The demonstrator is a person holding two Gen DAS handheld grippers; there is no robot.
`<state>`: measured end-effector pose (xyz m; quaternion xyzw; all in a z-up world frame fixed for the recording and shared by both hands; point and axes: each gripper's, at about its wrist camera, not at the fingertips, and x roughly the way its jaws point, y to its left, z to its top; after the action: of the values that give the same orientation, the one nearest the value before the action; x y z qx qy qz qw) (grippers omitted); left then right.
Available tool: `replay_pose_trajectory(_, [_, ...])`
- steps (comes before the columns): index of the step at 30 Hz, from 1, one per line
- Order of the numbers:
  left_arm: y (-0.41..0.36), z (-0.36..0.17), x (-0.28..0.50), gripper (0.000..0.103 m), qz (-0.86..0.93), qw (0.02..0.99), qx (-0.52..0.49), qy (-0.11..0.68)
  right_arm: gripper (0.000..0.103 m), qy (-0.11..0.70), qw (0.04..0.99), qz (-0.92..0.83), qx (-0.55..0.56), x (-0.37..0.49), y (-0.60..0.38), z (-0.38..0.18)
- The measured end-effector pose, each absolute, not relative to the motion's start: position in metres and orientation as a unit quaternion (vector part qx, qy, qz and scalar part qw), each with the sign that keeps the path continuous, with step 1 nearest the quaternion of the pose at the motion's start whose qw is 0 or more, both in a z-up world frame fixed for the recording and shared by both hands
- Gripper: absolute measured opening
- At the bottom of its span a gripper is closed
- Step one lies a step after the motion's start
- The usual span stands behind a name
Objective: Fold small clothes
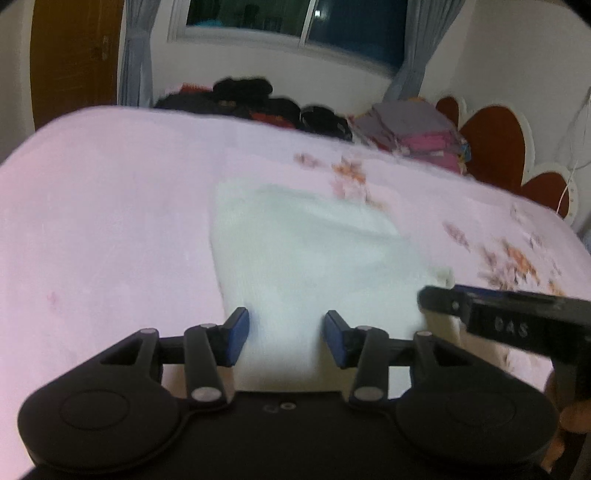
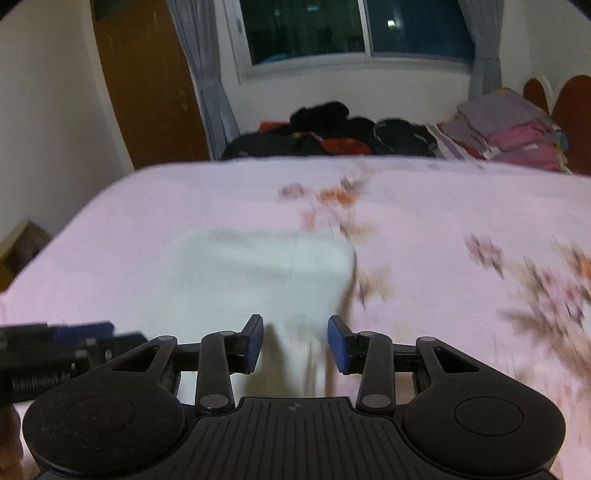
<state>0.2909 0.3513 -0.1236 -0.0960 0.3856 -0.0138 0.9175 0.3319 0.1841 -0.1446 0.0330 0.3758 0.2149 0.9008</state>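
Mid-fold on the white garment (image 1: 314,266), I think. It lies on the pink bedspread (image 1: 103,206), near edge running up between my two tools.

Left gripper (image 1: 284,338): jaws partly apart, white cloth sits in the gap. Blue pads (image 1: 236,336) look clear of it, so can't confirm a pinch. Right gripper (image 2: 295,341): same partial gap, a bunched corner of cloth rises between the fingers; frame is smeared, can't tell if the pads bite.

Right tool shows at the garment's right edge in the left view, so both are on the near hem, side by side.

Next move, my guess: get a firm pinch on both corners, then carry the hem over toward the far edge, keeping both sides level so it lands square.

Surface is soft, floral print (image 2: 336,195) on the right half. Dark clothes pile (image 2: 332,136) and a folded stack (image 2: 517,129) at the far side, window (image 2: 354,29) with curtains, wooden door (image 2: 147,85) at left.
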Motion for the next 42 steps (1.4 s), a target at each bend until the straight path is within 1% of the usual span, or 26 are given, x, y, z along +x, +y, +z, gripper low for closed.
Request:
replay_pose_trajectory(5, [0.347,-0.136,0.29,0.045,-0.014,0.912,-0.081,0.401,0.04,0.403,0.896,0.189,-0.002,0.32,0.186,-0.177])
replay_pose_trajectory(8, [0.349,-0.128,0.287,0.045,-0.014,0.908,-0.089,0.41,0.04,0.402,0.897,0.181,0.018,0.314,0.181,-0.166])
replay_pose_trajectory(10, [0.349,-0.126,0.284,0.051,-0.014,0.907,-0.088,0.413,0.04,0.395,0.9,0.187,0.009,0.3,0.178,-0.158])
replay_pose_trajectory(12, [0.345,-0.129,0.279,0.061,-0.013,0.904,-0.084,0.418,0.04,0.409,0.893,0.185,-0.012,0.29,0.18,-0.164])
replay_pose_trajectory(13, [0.342,-0.131,0.277,0.062,-0.014,0.904,-0.08,0.42,0.04,0.415,0.892,0.178,-0.027,0.286,0.181,-0.172])
replay_pose_trajectory(15, [0.336,-0.135,0.275,0.065,-0.012,0.903,-0.071,0.423,0.04,0.414,0.893,0.175,-0.016,0.284,0.177,-0.179])
replay_pose_trajectory(17, [0.333,-0.136,0.273,0.072,-0.011,0.902,-0.069,0.426,0.04,0.419,0.892,0.169,-0.008,0.288,0.177,-0.181])
replay_pose_trajectory(19, [0.332,-0.135,0.271,0.079,-0.007,0.899,-0.072,0.431,0.045,0.411,0.896,0.165,-0.022,0.286,0.179,-0.183])
replay_pose_trajectory(21, [0.332,-0.134,0.269,0.092,0.001,0.897,-0.074,0.435,0.054,0.41,0.898,0.161,-0.013,0.286,0.173,-0.185])
replay_pose_trajectory(23, [0.33,-0.132,0.267,0.098,0.014,0.895,-0.069,0.441,0.057,0.414,0.895,0.165,0.009,0.288,0.164,-0.188])
replay_pose_trajectory(25, [0.328,-0.132,0.265,0.103,0.02,0.891,-0.067,0.45,0.058,0.414,0.895,0.169,0.007,0.289,0.163,-0.187])
replay_pose_trajectory(30, [0.317,-0.134,0.257,0.103,0.06,0.871,-0.059,0.483,0.058,0.414,0.893,0.18,0.003,0.287,0.162,-0.186])
replay_pose_trajectory(32, [0.313,-0.131,0.25,0.103,0.08,0.869,-0.06,0.485,0.058,0.417,0.89,0.187,-0.001,0.287,0.161,-0.185])
replay_pose_trajectory(34, [0.307,-0.125,0.239,0.103,0.084,0.873,-0.053,0.477,0.059,0.427,0.883,0.196,-0.005,0.29,0.159,-0.181])
replay_pose_trajectory(35, [0.304,-0.121,0.234,0.103,0.083,0.875,-0.047,0.474,0.062,0.434,0.878,0.201,-0.004,0.291,0.158,-0.178])
replay_pose_trajectory(37, [0.299,-0.111,0.22,0.103,0.076,0.881,-0.041,0.465,0.063,0.442,0.873,0.204,-0.002,0.289,0.153,-0.17])
replay_pose_trajectory(41, [0.289,-0.083,0.179,0.103,0.088,0.902,-0.05,0.42,0.064,0.416,0.881,0.223,0.031,0.261,0.13,-0.141])
replay_pose_trajectory(42, [0.284,-0.076,0.17,0.103,0.093,0.905,-0.043,0.413,0.067,0.411,0.881,0.23,0.038,0.251,0.123,-0.134])
